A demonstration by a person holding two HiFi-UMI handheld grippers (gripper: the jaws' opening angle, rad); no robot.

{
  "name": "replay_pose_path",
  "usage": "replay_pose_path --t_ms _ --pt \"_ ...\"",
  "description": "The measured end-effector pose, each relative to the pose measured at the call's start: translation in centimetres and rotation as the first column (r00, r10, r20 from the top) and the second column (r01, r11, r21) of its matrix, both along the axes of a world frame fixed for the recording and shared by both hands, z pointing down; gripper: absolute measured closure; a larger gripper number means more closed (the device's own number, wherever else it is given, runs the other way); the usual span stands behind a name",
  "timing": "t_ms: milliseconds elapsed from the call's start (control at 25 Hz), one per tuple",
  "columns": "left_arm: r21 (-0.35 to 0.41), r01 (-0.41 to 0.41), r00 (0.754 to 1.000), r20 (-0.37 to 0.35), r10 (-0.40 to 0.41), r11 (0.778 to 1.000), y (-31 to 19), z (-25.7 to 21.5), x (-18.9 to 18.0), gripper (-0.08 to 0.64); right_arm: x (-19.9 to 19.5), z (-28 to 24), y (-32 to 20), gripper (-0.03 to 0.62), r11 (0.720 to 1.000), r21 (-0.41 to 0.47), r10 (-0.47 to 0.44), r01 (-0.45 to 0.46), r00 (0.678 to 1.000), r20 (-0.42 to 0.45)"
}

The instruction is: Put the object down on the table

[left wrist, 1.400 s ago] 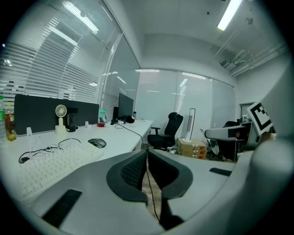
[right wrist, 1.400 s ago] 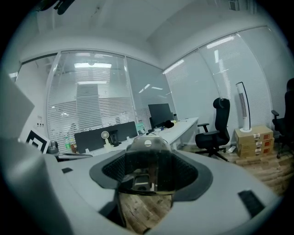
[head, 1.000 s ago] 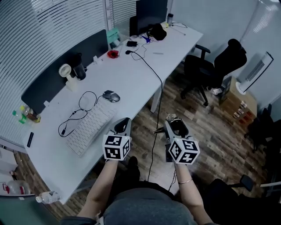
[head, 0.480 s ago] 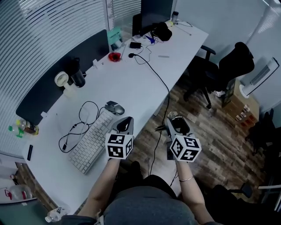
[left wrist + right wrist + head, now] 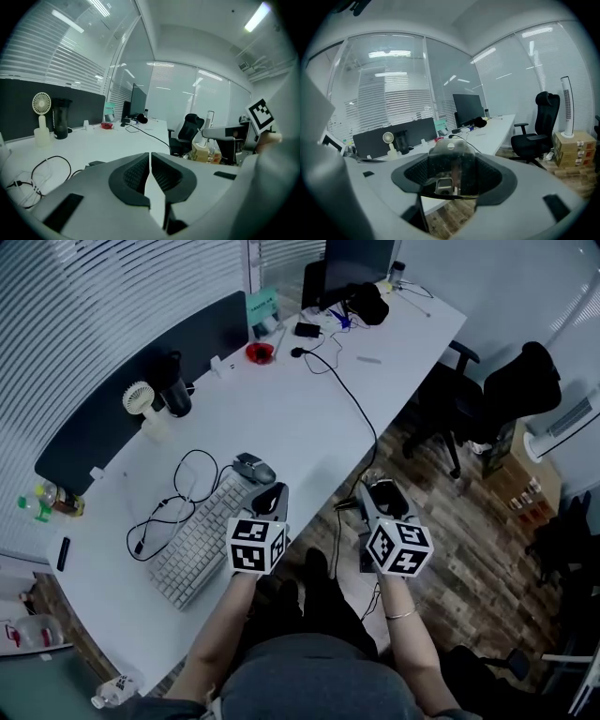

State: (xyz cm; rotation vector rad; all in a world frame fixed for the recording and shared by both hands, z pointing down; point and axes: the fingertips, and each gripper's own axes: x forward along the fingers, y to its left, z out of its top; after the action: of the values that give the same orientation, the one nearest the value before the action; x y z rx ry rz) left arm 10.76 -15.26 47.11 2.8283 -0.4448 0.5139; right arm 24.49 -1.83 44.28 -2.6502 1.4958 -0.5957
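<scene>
- Two grippers held out low in front of the person, side by side; neither is on the table (image 5: 281,418) yet.
- Left gripper (image 5: 273,495): pads pressed together, a hairline seam between them, nothing in them.
- Right gripper (image 5: 379,491): jaws stand wide, clamped on a clear rounded object (image 5: 452,161). It is a smoky dome with a small hole near the top and a bit of metal showing inside. It fills the gap from pad to pad.
- Change over the last second: in the head view the table has slid right and nearer, so the person seems to have turned or stepped toward it. Neither grip has altered.
- Left gripper now overlaps the table's near edge, just beside the keyboard (image 5: 192,540) and mouse (image 5: 253,468).
- The object hangs over the wooden floor (image 5: 441,521), off the table's edge, near the dangling cable (image 5: 361,423).
- Judgement: approach stage, set-down not begun. The right gripper needs to carry left and forward over bare tabletop past the mouse, lower, then release.
- Risk: opening early drops the object on the floor.
</scene>
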Motion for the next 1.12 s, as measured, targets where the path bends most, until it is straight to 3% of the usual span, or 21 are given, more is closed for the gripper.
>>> replay_pose_path --t_ms 320,560,840,1120 --pt "-0.004 0.108 0.994 0.01 -0.108 0.994 -3.7 0.2 1.3 0.529 3.1 0.4 -6.8 0.302 0.991 -0.007 -0.131 0.131 0.991 0.006" --pt "-0.015 0.225 0.974 0.031 -0.224 0.974 -6.8 0.8 1.7 0.529 5.6 1.2 -12.4 0.302 0.966 -0.038 -0.254 0.254 0.967 0.01" --pt "-0.034 0.366 0.93 0.051 -0.364 0.93 -9.9 1.6 0.2 0.529 6.2 3.1 -18.6 0.302 0.919 -0.084 -0.385 0.386 0.922 0.031" --pt "-0.056 0.483 0.875 0.071 -0.479 0.874 -11.5 2.6 -1.7 0.529 4.7 5.3 -23.6 0.302 0.844 -0.148 -0.515 0.515 0.856 0.04"
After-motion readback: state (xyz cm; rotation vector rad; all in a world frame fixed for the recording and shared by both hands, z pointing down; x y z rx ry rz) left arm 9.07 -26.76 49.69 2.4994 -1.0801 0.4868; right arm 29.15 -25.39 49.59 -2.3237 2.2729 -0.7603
